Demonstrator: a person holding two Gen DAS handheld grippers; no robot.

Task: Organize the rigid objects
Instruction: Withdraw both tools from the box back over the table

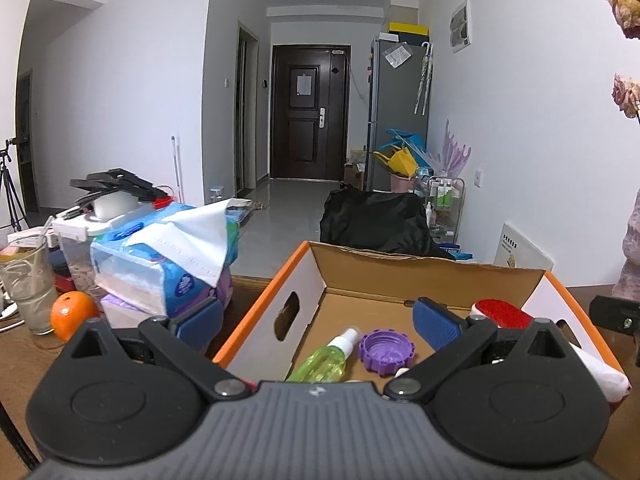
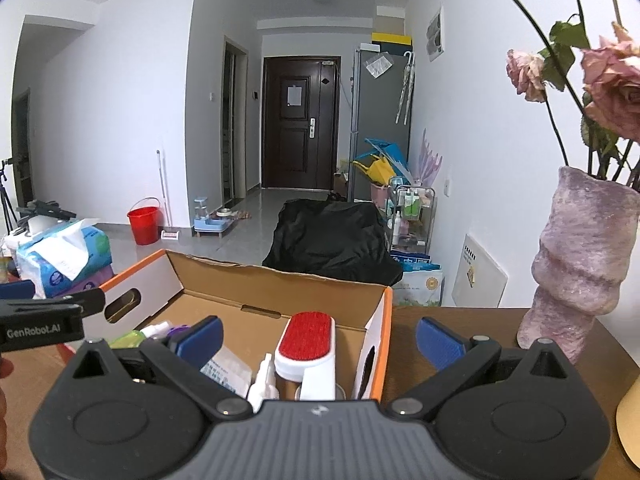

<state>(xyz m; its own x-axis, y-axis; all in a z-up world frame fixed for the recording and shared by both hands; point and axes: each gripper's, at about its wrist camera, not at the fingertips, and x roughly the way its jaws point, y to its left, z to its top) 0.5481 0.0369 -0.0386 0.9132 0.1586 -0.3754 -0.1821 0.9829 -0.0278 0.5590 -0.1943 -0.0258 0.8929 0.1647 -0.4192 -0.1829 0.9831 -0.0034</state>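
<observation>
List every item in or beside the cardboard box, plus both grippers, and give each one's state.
left gripper: open, empty
right gripper: open, empty
cardboard box: open-topped, on the table
green spray bottle: lying in the box
purple lid: lying in the box
red lint brush: in the box
orange: on the table outside the box

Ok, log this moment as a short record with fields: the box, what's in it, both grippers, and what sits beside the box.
container: open cardboard box with orange edges, on a brown table
contents: green spray bottle, purple lid, red-and-white lint brush
left gripper: open, empty, straddling the box's left wall
right gripper: open, empty, straddling the box's right wall
left of box: tissue packs, orange
right of box: pink vase with flowers
</observation>
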